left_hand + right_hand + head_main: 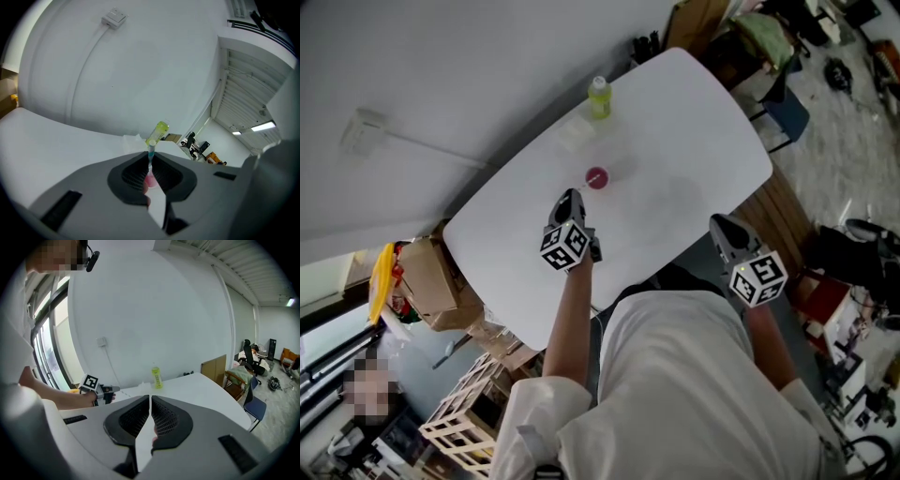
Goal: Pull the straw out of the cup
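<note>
The straw is pinched between the jaws of your left gripper, which are closed narrow on it. Its striped top pokes just above the jaw tips, and its lower end runs down to the pink cup. In the left gripper view I cannot tell whether the straw's end is clear of the rim.

In the head view the cup stands upright near the middle of the white table, with your left gripper just beside it at 7 o'clock. A green bottle stands at 12 o'clock from the cup, near the far edge, and a white wad, too blurred to name, lies between them toward 11 o'clock.

Your right gripper hangs well apart at 4 o'clock, off the table's near edge. Its jaws are together with nothing between them.
</note>
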`<state>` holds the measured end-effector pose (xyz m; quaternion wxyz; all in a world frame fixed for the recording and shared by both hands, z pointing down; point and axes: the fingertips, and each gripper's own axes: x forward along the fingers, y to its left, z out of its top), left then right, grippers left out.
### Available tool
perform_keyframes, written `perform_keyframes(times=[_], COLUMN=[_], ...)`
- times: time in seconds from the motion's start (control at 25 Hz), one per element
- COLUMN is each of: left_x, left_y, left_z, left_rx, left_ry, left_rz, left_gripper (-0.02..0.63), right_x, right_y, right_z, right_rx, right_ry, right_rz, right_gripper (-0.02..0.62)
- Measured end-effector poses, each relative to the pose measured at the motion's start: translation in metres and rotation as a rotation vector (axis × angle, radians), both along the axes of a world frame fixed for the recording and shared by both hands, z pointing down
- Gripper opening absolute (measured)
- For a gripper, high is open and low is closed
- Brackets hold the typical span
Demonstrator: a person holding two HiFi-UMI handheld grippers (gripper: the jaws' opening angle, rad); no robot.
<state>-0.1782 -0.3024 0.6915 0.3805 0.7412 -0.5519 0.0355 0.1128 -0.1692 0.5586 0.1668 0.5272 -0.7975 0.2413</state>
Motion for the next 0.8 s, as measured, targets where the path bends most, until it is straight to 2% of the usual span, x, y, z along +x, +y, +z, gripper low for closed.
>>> perform_keyframes(times=[0.48,0.8], left_x=[0.005,0.025], left_y=[0.059,0.103], left_z=[-0.100,-0.158], left_rx=[0.141,0.217], left_ry=[0.084,0.064], left_rz=[0.015,-0.029], left_gripper=[0.025,0.025], right_x=[-0.012,-0.008], right_y=[-0.016,-0.022], right_z=[-0.016,-0.035], right_rx=[0.069,0.112], right_ry=[-0.052,-0.124], right_rz=[-0.137,-0.319], right_gripper=[0.038,0.038])
